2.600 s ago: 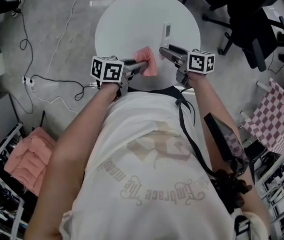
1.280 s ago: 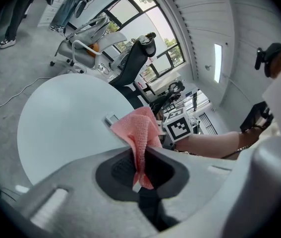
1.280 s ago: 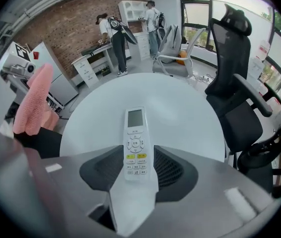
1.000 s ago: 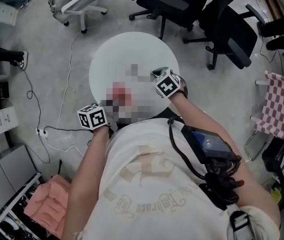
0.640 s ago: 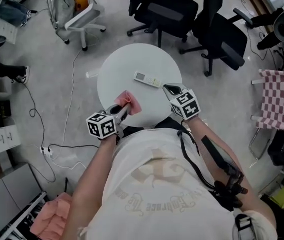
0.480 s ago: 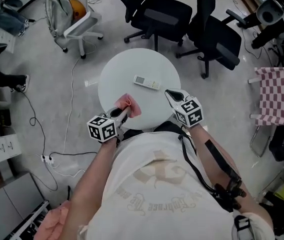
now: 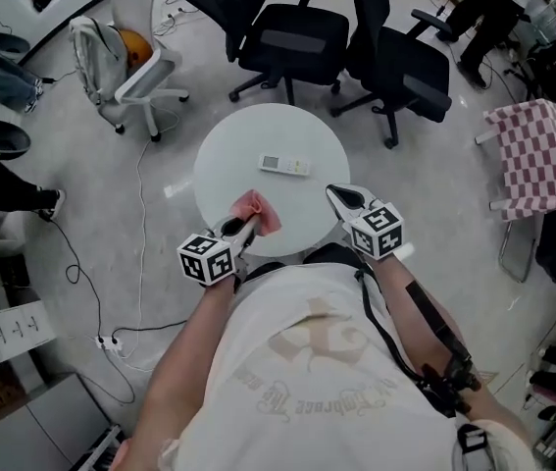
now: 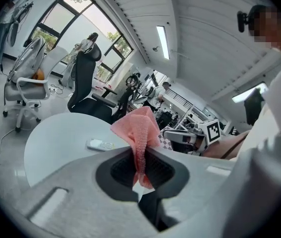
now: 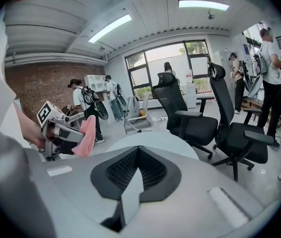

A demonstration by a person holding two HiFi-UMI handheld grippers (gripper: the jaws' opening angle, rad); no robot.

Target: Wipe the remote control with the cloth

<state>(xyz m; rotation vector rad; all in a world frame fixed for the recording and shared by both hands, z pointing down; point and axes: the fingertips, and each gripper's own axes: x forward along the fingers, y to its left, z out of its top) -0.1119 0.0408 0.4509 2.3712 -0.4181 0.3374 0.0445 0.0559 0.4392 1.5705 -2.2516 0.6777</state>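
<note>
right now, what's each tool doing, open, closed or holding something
left tool: closed on the pink cloth
right tool: closed, nothing in it

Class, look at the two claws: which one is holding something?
The left claw, at the head view's left: its jaws pinch the pink cloth. The right claw is shut with nothing between its jaws.

Round white table [image 7: 224, 170] w/ remote control [image 7: 285, 166] lying near its centre.
</note>
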